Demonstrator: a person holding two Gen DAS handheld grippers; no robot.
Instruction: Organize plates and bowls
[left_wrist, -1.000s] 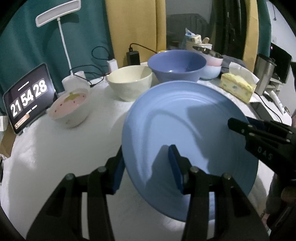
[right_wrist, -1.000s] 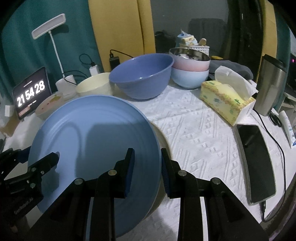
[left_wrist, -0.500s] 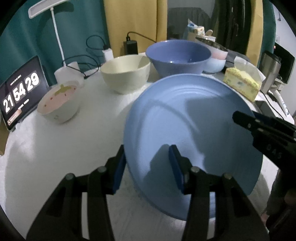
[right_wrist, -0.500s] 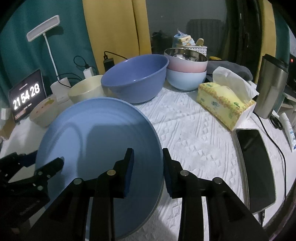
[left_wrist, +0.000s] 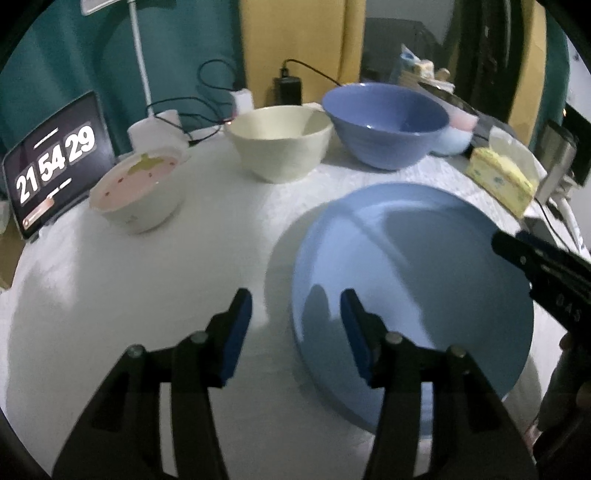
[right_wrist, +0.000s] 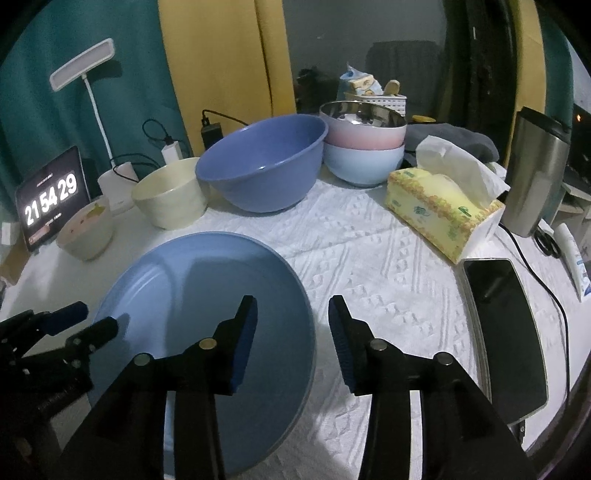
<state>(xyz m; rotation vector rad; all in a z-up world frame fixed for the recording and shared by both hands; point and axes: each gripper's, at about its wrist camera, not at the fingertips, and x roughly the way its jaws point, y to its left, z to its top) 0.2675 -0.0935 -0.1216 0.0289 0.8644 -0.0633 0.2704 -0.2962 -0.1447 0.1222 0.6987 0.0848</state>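
Left wrist view: the plate (left_wrist: 413, 280), smooth, round and blue, lies flat on the white desk (left_wrist: 110, 280) near its front edge. The left gripper (left_wrist: 295, 325) has just been opening; jaws apart, straddling the plate's rim, gripping nothing.

Right wrist view: the right gripper (right_wrist: 292, 332) has likewise just opened and holds nothing. Plate placed; cream bowl (right_wrist: 170, 197), blue bowl (right_wrist: 262, 162) and patterned bowl (right_wrist: 86, 230) remain unstacked along the rear edge.

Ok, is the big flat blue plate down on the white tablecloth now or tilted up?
Down flat: the blue plate lies level on the white tablecloth, apart from both grippers' pads.
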